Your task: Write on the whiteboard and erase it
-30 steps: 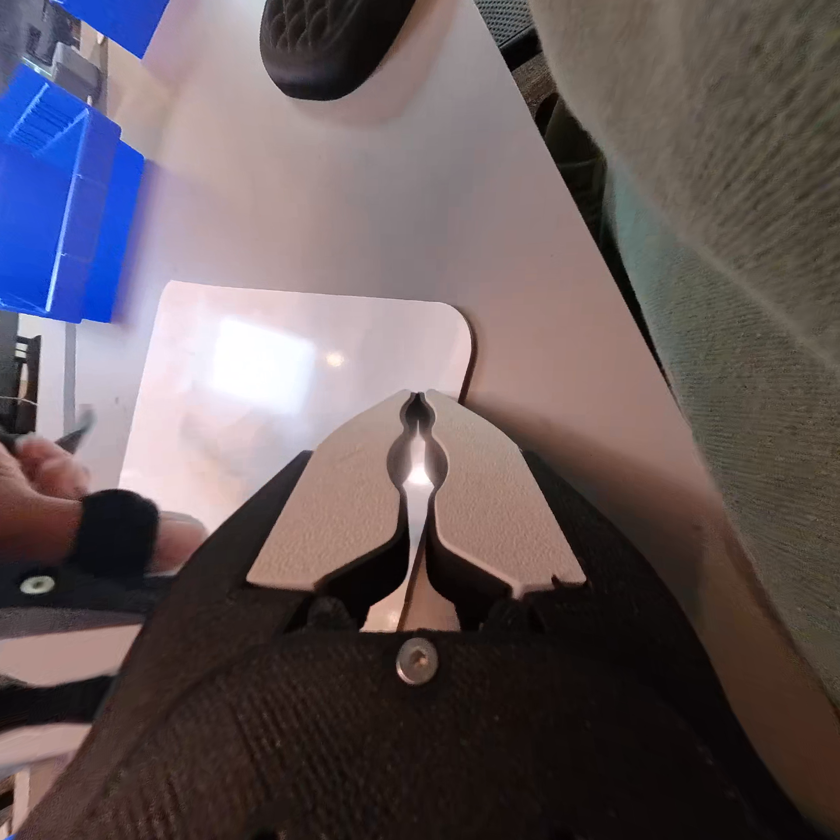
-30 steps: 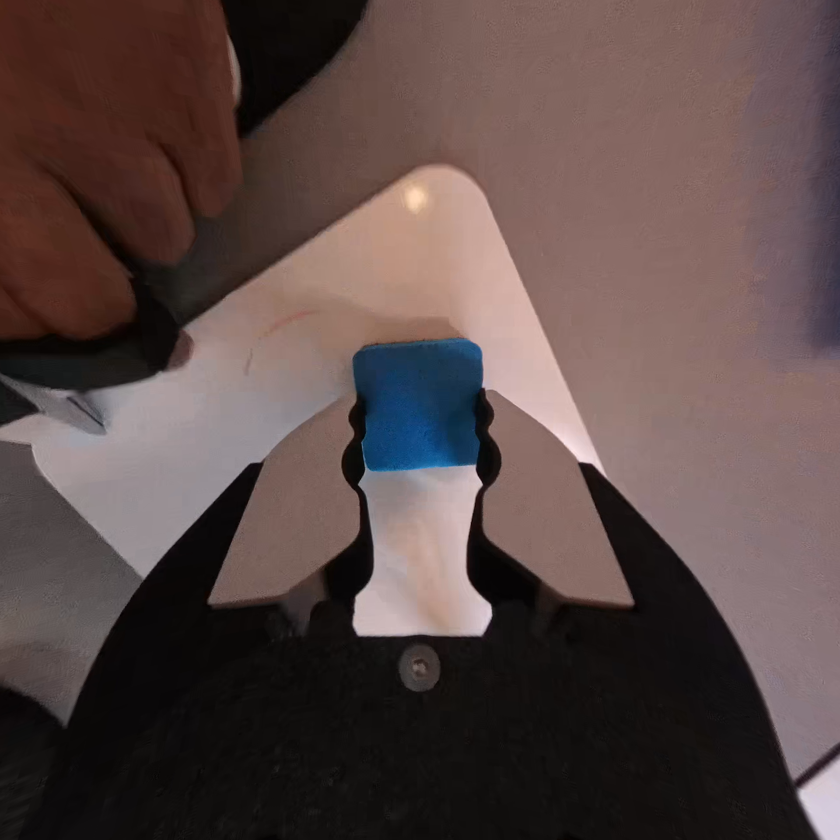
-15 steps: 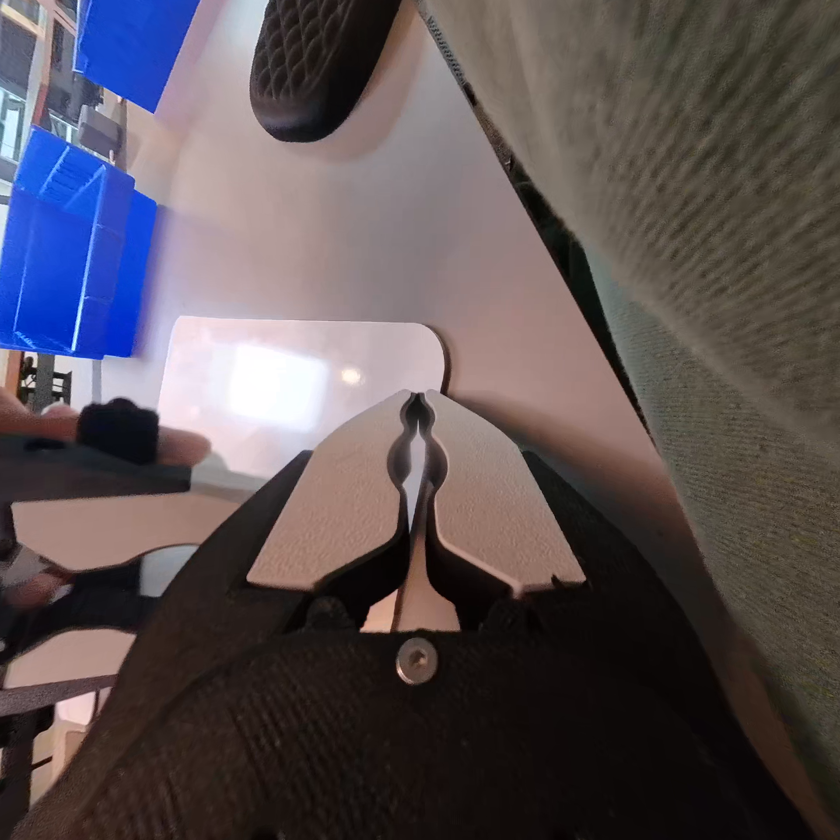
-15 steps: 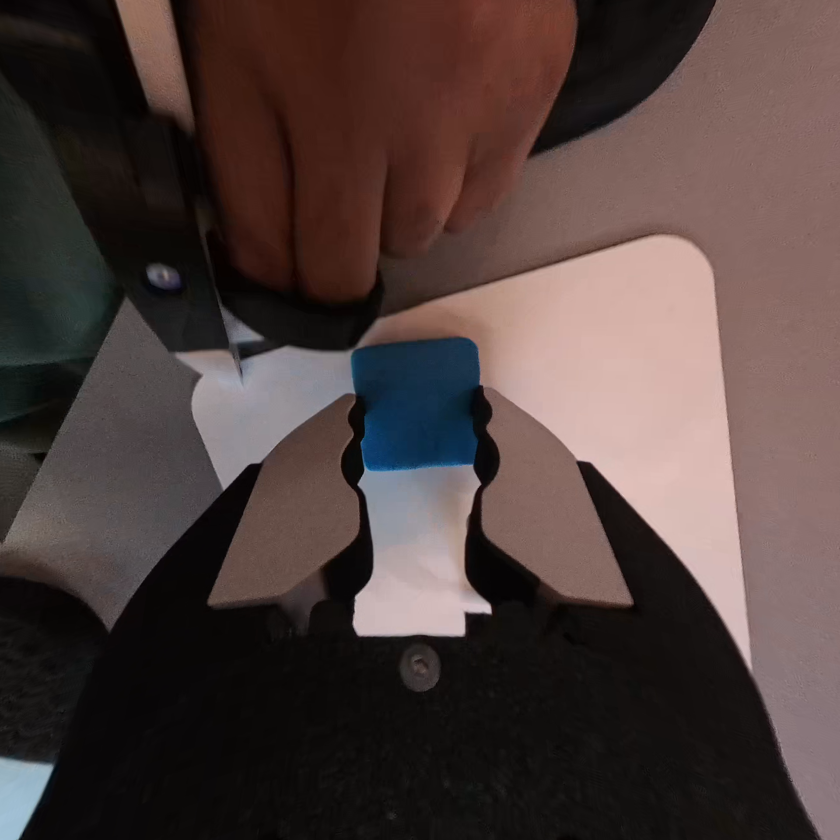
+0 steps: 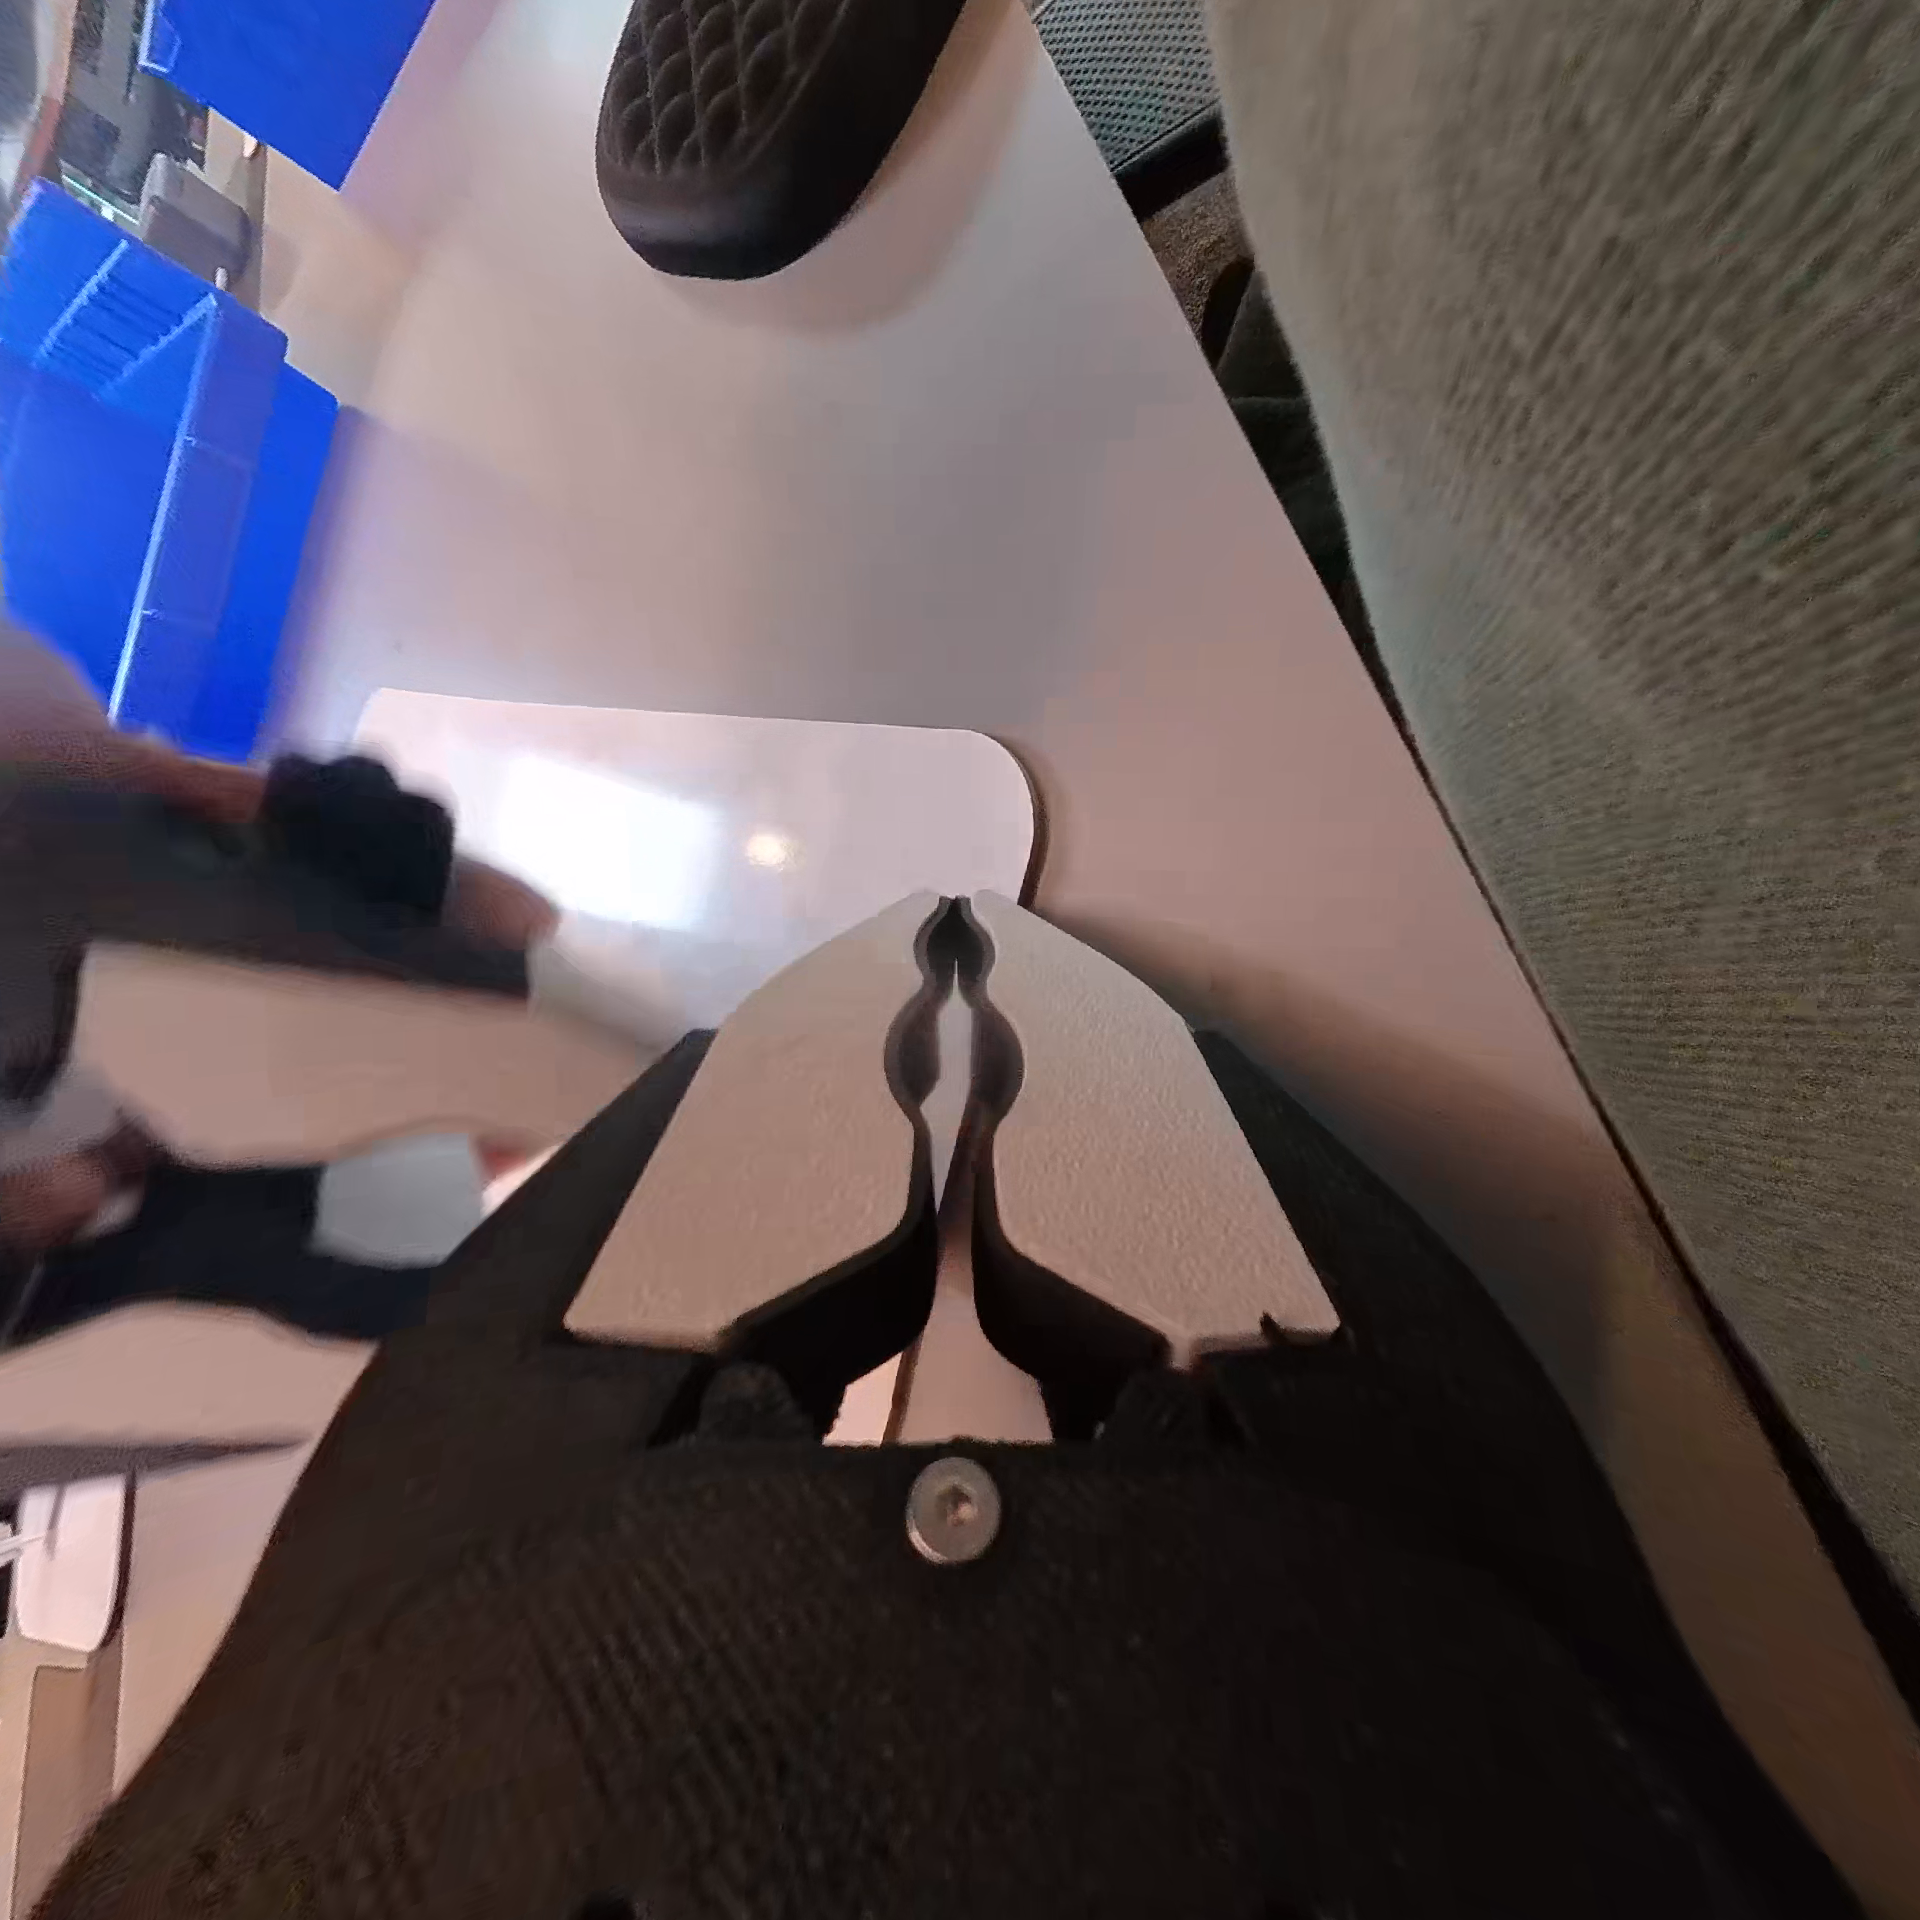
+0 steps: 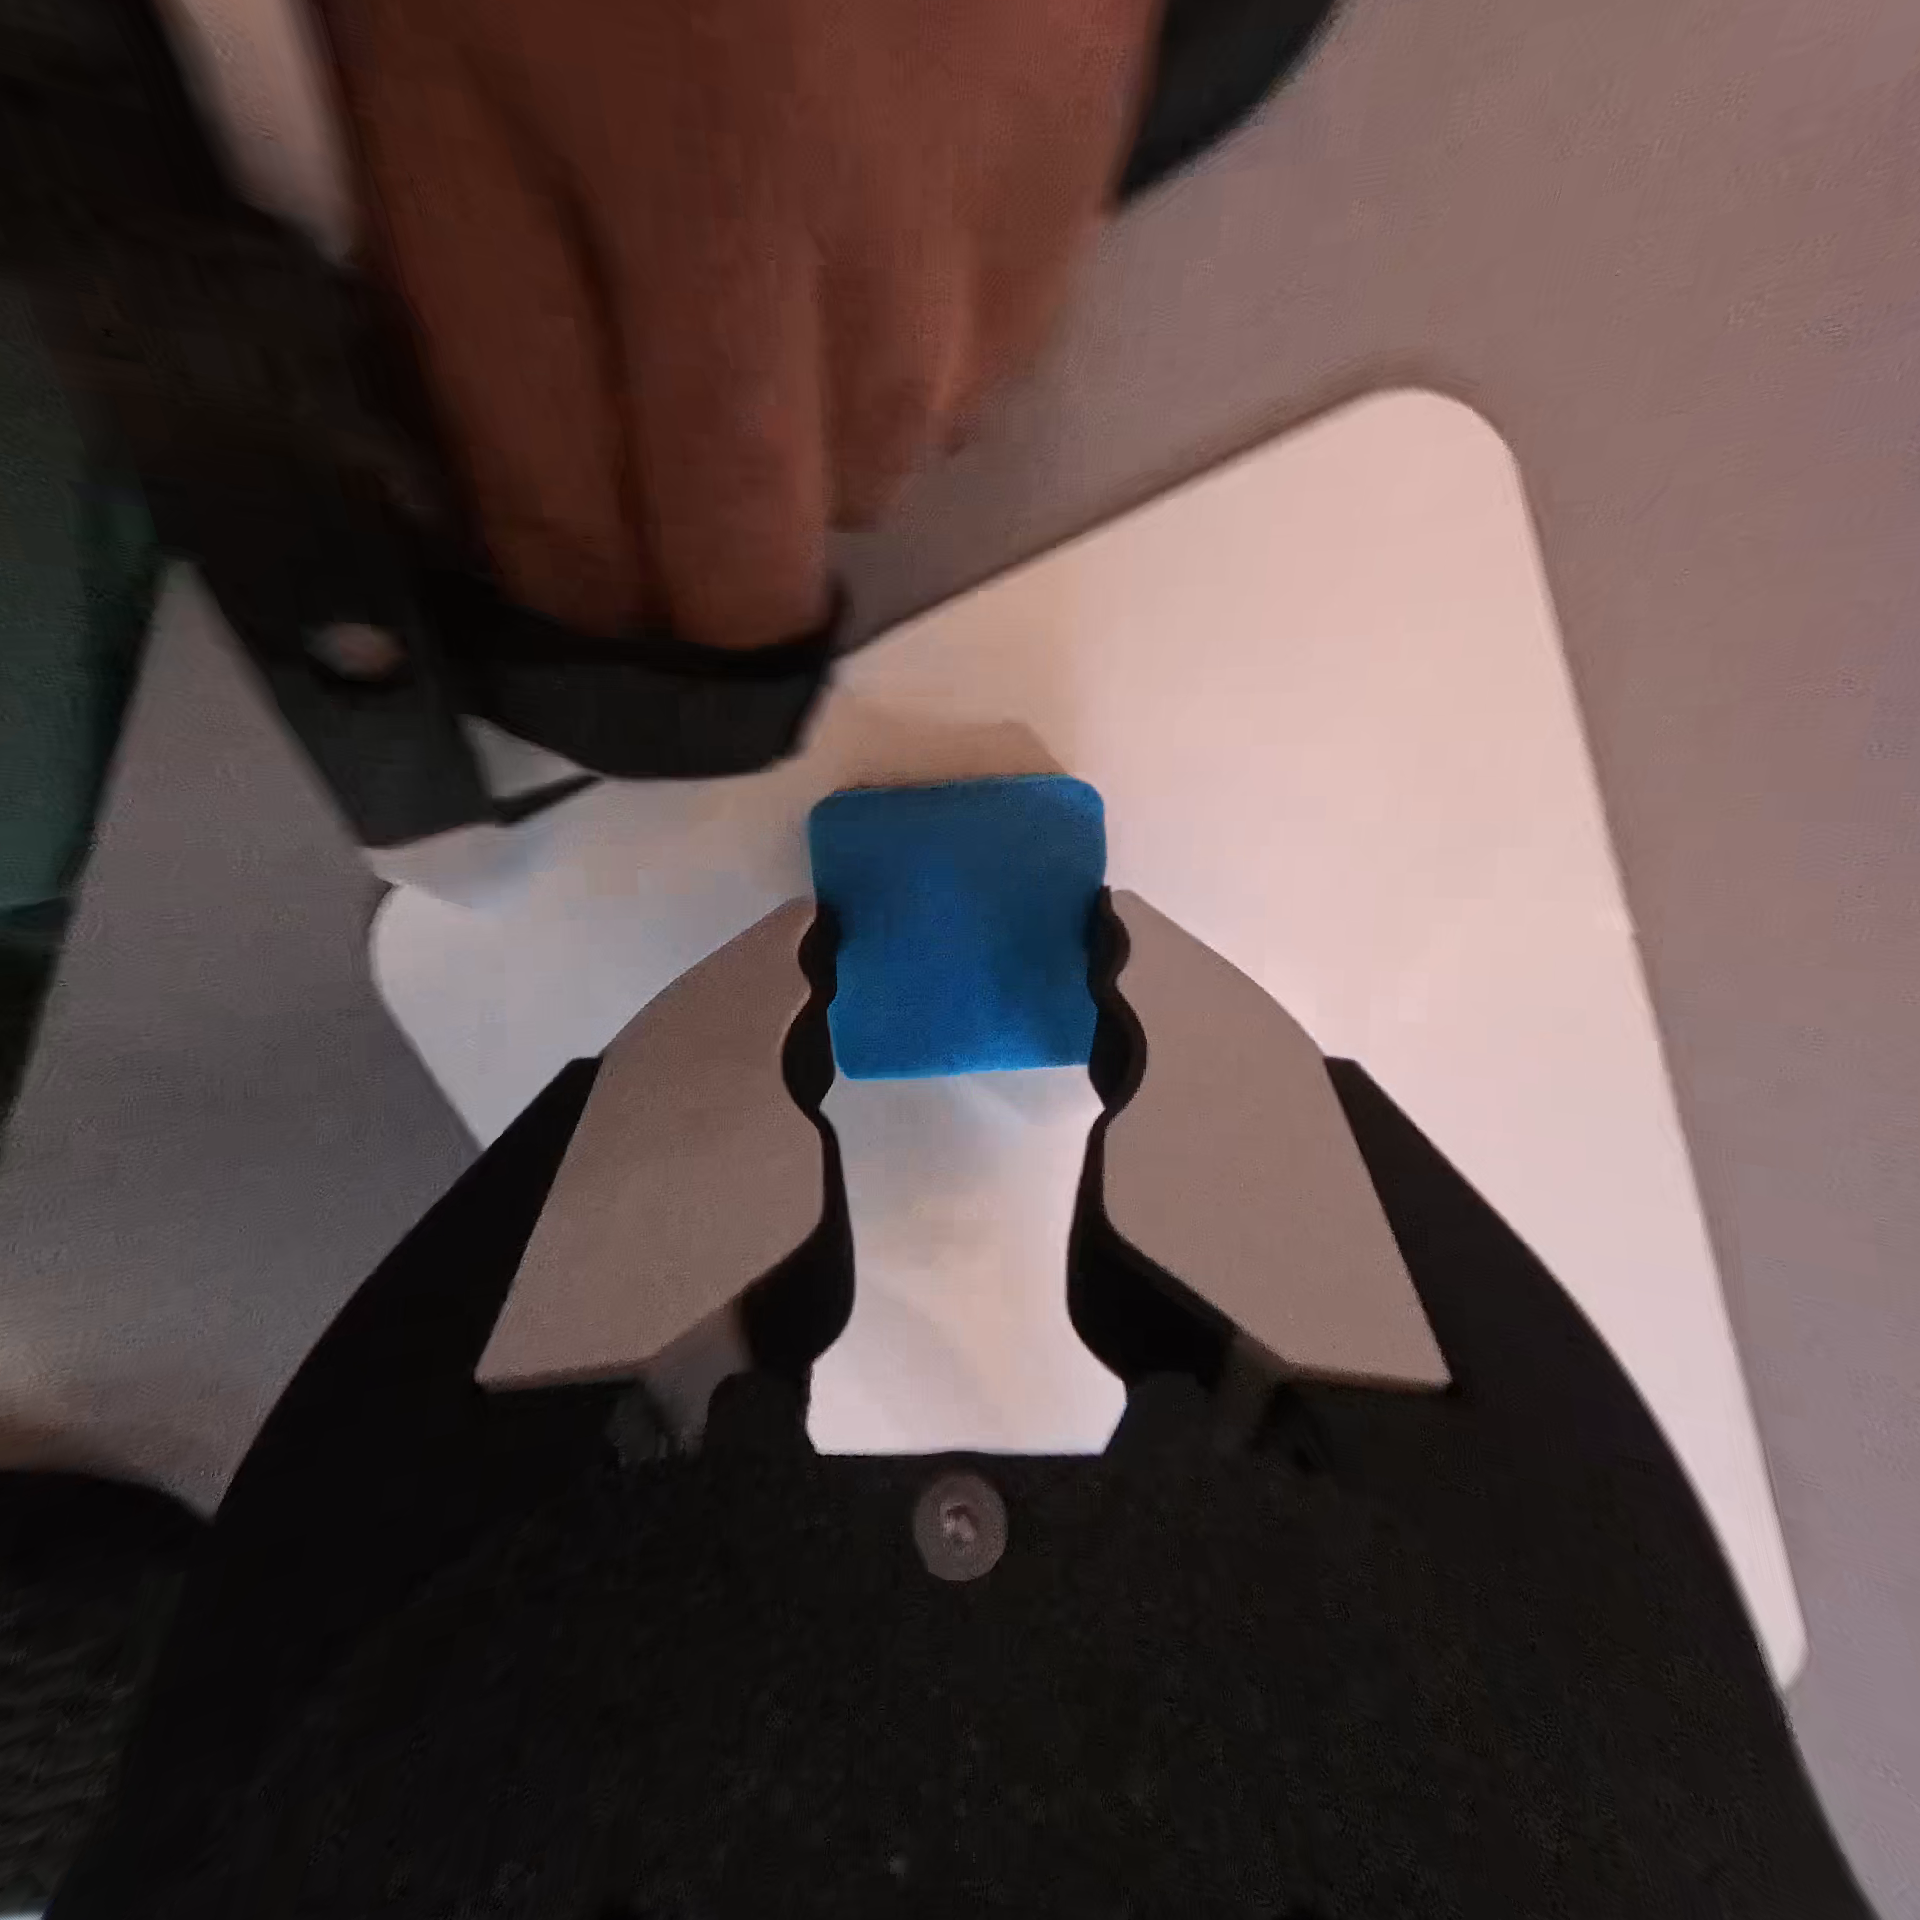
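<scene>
Here the right claw grips a square blue eraser over the glossy white, round-cornered whiteboard lying flat on the desk, while the left claw is pinched closed, empty, at the board's edge.

White table is carrying a small rounded whiteboard lying flat near its edge, a black textured pad sitting farther back, blue bins sitting far left.

Blue eraser on white whiteboard
</scene>
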